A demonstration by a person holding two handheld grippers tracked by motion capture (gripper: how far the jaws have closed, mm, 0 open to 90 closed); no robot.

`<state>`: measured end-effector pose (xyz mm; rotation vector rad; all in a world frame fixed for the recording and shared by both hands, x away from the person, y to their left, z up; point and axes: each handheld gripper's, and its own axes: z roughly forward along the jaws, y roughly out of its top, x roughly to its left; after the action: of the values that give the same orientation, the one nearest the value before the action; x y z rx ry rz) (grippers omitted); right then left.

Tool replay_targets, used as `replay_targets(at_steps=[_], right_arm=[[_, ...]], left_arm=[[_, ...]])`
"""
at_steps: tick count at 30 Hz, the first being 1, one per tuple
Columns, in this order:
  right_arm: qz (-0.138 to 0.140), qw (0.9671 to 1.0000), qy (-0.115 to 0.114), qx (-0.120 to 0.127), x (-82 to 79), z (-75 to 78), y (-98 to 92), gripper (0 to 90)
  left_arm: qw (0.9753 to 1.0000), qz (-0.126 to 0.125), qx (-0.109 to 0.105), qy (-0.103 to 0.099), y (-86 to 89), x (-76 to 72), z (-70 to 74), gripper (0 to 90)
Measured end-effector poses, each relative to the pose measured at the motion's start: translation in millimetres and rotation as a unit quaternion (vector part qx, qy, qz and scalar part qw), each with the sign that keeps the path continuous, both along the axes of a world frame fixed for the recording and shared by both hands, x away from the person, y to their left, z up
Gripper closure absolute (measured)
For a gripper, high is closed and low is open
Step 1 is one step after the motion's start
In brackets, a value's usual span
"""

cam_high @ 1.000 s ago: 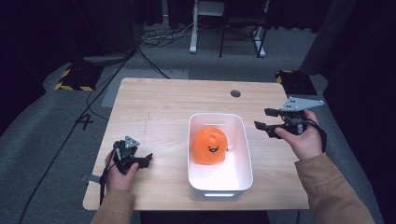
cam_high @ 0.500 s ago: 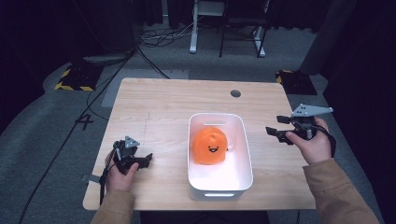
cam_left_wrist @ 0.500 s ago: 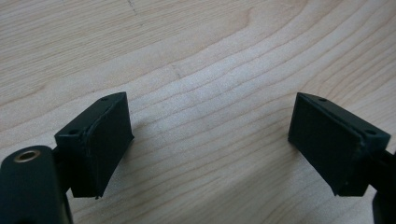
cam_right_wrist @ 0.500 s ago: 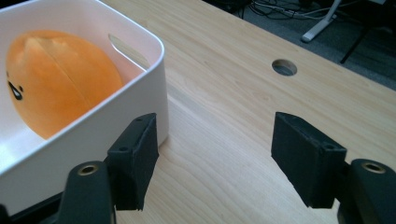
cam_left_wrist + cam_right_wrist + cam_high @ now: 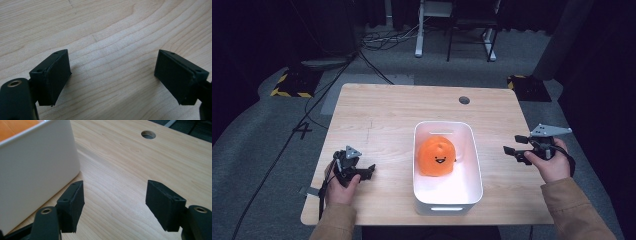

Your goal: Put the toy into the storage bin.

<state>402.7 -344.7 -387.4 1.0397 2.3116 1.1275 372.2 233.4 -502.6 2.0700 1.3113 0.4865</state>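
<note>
Pale wood grain fills the space between the spread jaws of the left gripper (image 5: 111, 77), which holds nothing and hangs low over the table (image 5: 382, 125) near its front left corner. To the right of it, the white bin (image 5: 447, 206) sits at the front middle of the tabletop, and the orange ball (image 5: 438, 156) with its small drawn face rests inside, towards the bin's far half and well below the rim. Further right, the right gripper (image 5: 512, 152) hovers just beside the bin's right wall, apart from it, with its jaws also wide open and empty; in the right gripper view the wall (image 5: 37, 170) stands very close to one pad. Beyond both, a round cable hole (image 5: 464, 100) marks the far side of the table.

The chief risk, as I judge it, lies at that right wall. A sideways reach for the ball from this height would strike the bin and shove or tip it, since the bin looks light and nothing steadies it. The ball is round and smooth, so a pinch off its middle could squirt it out and let it roll. The left gripper is well apart from the bin, too far to brace it quickly.
</note>
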Motion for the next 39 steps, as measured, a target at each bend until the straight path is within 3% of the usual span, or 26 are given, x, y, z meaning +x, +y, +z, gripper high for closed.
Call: replay_targets(at_steps=[13,23,39], right_arm=[[0.001,0.9998,0.020,-0.006,6.7,-48.9,-16.4,31.8],[0.002,0.9995,0.031,-0.009,6.1,-74.2,-20.2,31.7],[0.000,0.9996,0.027,-0.013,2.6,-111.0,-27.0,27.6]], left_arm=[[1.0000,0.000,0.000,0.000,0.0,0.0,0.0,13.7],[1.0000,0.000,0.000,0.000,0.0,0.0,0.0,13.7],[1.0000,0.000,0.000,0.000,0.0,0.0,0.0,13.7]])
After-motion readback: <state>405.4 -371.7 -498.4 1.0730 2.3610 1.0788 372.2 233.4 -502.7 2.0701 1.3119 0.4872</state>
